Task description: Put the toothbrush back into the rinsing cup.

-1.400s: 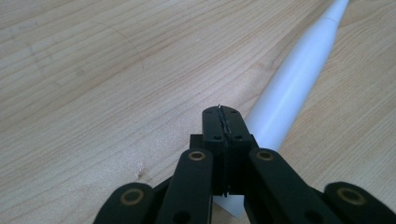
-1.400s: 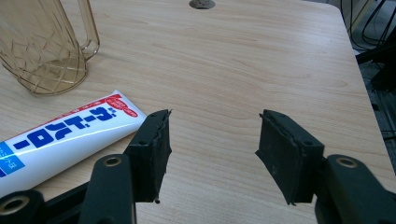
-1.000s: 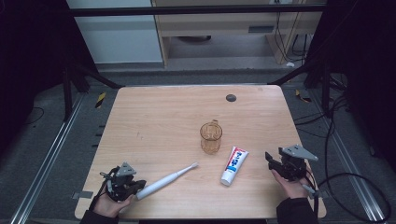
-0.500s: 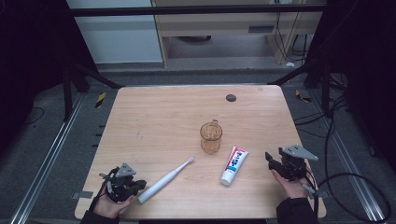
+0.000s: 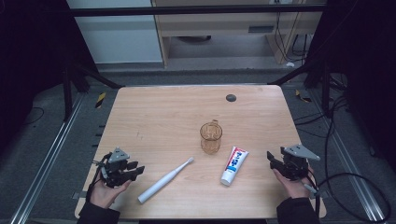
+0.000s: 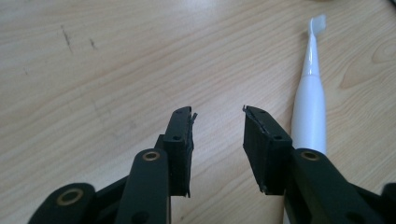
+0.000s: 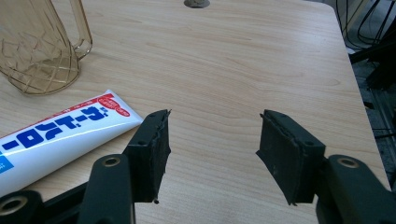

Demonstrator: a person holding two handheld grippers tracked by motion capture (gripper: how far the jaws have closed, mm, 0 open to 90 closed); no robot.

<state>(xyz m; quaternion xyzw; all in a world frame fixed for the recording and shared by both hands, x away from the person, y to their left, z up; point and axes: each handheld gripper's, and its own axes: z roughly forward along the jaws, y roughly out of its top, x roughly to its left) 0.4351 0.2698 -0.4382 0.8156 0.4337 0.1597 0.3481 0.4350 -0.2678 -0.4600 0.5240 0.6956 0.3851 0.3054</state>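
Pale wooden worktop (image 5: 154, 116) faintly scuffed, amber ribbed cup (image 5: 210, 137) with a handle stood upright mid-worktop, white toothpaste tube (image 5: 234, 164) lay flat just beside it, small dark round spot (image 5: 230, 98), perhaps a hole, sat near the far edge.

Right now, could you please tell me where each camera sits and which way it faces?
High view: above the person's table edge, looking forward and down at the table; both hands show, holding the left hand-held gripper and right hand-held gripper.
Left gripper view: rides the left hand-held gripper, facing tabletop beside the toothbrush; open jaws show.
Right gripper view: rides the right one, facing toothpaste and cup; open jaws show.
Shared: all show the table.
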